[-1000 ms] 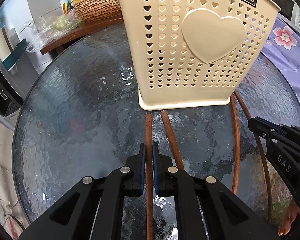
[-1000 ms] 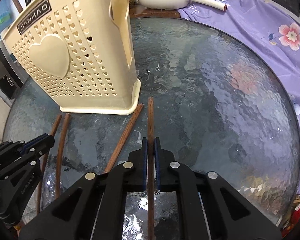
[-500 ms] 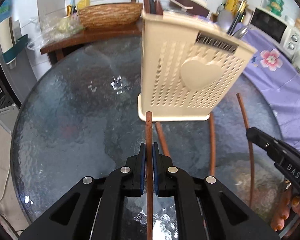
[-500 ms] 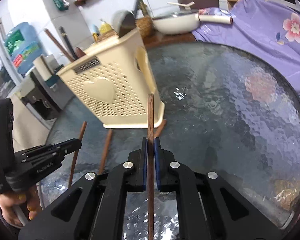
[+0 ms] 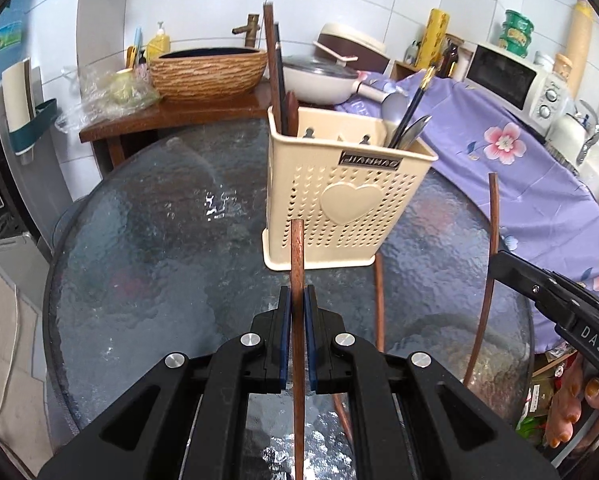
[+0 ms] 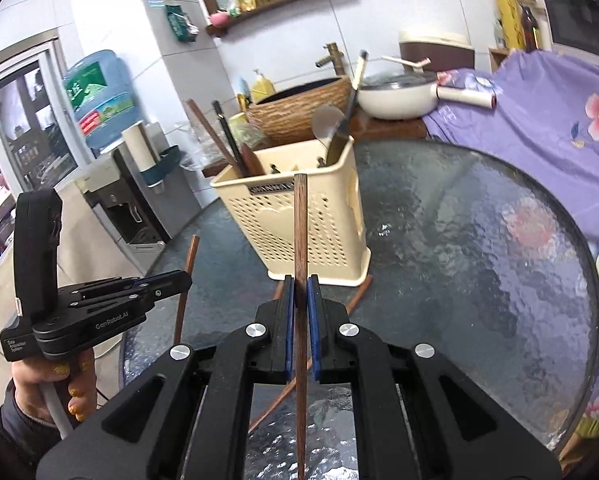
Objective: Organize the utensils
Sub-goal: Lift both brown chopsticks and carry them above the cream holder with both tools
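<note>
Chopstick (image 5: 297, 280) clamped between left fingers (image 5: 285, 336); second chopstick (image 6: 300, 240) between right fingers (image 6: 313, 328).

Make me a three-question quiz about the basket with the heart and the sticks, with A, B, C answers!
1. Where does the utensil holder stand?
A. on the floor
B. on a chair
C. on the glass table

2. What colour is the utensil holder?
A. cream
B. green
C. red

3. How are the jaws of the left gripper?
A. wide open
B. shut on a chopstick
C. shut on a fork

Answers:
1. C, its base sits flat on the bumpy round glass.
2. A, its walls and its raised heart are pale cream.
3. B, the brown chopstick is pinched between the two blue pads and pokes out ahead.
</note>
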A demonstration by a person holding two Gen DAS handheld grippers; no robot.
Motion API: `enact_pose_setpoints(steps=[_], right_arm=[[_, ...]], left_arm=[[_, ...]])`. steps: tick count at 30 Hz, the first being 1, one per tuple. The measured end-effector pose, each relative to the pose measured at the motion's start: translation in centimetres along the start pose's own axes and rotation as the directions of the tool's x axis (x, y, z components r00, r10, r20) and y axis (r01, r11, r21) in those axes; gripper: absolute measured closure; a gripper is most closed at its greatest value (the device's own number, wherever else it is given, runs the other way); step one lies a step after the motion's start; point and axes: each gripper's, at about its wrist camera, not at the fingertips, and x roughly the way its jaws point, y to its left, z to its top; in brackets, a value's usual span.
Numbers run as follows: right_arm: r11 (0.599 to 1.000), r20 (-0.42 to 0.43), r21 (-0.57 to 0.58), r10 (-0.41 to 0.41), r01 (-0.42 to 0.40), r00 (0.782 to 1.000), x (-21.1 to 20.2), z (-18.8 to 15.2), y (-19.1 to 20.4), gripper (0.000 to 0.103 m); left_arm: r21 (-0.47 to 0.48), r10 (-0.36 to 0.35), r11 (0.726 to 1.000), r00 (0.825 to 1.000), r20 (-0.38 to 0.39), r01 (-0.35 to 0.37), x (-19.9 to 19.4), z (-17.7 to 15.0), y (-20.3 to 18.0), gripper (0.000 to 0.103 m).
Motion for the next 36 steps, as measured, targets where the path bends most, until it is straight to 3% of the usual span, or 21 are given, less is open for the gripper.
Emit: enact_pose_setpoints(steps=[10,20,27,36], right_arm=[[0.998,0.008,-0.052,0.036,-0.036,0.999,-2.6,0.5,1.2,0.096],[0.994,0.018,-0.098,0.052,-0.05,0.998,-3.9,1.5,2.5,0.096],[0.99,0.06,-0.129,0.065,-0.057,0.996,-5.3,4.7,3.8,0.096],[0.986,0.126,-0.166,0.057,-0.035,0.99,-6.7,11.2,5.8,0.096]], left_arm=[[0.038,-0.028,0.999,0.995,0.101,0.024,-4.1,0.7,-0.6,0.097],[0.044,-0.039,0.998,0.99,0.134,0.033,-5.7,0.9,-0.7,0.097],[0.052,-0.055,0.998,0.983,0.177,0.046,-7.6,3.0,-1.2,0.097],[0.039,-0.073,0.997,0.958,0.276,0.065,-11.3,9.6,-2.2,0.097]])
